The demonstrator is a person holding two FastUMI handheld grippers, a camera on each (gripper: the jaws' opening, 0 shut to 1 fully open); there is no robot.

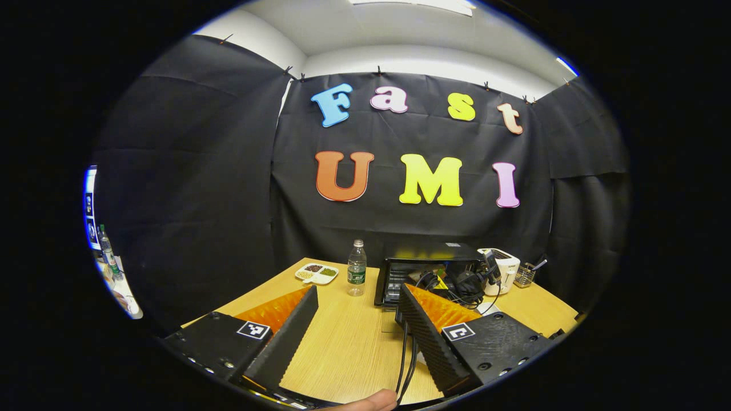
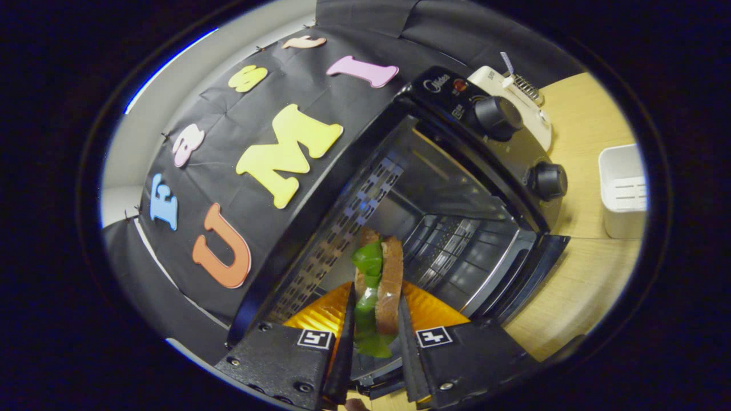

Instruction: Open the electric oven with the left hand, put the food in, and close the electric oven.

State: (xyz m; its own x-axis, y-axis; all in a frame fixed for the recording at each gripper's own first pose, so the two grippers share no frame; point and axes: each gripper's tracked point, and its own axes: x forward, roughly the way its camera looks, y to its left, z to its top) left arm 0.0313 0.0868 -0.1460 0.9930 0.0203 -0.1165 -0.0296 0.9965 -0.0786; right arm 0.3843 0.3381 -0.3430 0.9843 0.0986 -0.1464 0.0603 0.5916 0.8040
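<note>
The black, box-shaped electric oven [image 2: 457, 188] with two round knobs is standing with its door already dropped open, so the opening step looks done; the food is not yet resting inside, and loading it and shutting the door are what is left. In the left gripper view the same oven is sitting at the far end of the pale wooden worktop [image 1: 342, 342], its door lying flat toward the camera. The left tongs [image 1: 357, 325] are hanging spread apart and gripping nothing, well back from the oven. The right tongs [image 2: 374, 331] are clamping a brown-bread sandwich with green lettuce [image 2: 378, 285], both sides pressing on it, just in front of the oven's mouth and pointing into the cavity. The sandwich is standing on edge between them, the lettuce bulging out on one side and drooping below the bread; it looks soft, so I judge it could slip or squash on release.
</note>
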